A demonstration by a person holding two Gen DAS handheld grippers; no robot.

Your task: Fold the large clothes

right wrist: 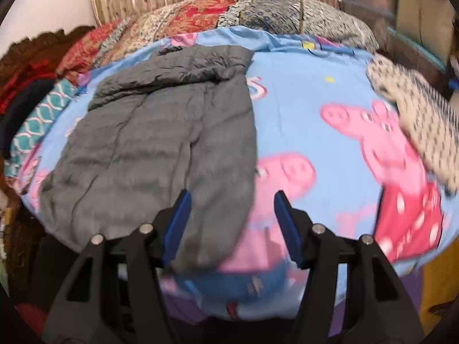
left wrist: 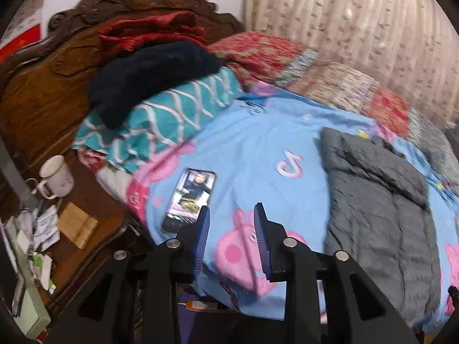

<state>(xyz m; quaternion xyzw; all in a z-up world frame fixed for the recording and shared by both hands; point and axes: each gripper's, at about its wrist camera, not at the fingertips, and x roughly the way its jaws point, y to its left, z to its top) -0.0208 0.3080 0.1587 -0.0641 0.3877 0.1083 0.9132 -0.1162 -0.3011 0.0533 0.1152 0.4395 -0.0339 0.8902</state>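
A grey quilted jacket [right wrist: 149, 149] lies folded lengthwise on a blue cartoon-pig bedsheet [right wrist: 301, 109]. It also shows in the left wrist view [left wrist: 381, 206] at the right. My right gripper [right wrist: 232, 200] is open and empty, above the jacket's near right edge. My left gripper [left wrist: 231, 215] is open and empty, over the sheet to the left of the jacket, apart from it.
A phone [left wrist: 190, 197] lies on the sheet just beyond my left fingers. Pillows and a dark garment [left wrist: 152, 77] are stacked at the carved headboard. A mug [left wrist: 56, 176] stands on a cluttered nightstand. A spotted cloth [right wrist: 421, 120] lies at the bed's right. A patchwork quilt [right wrist: 229, 14] lines the far side.
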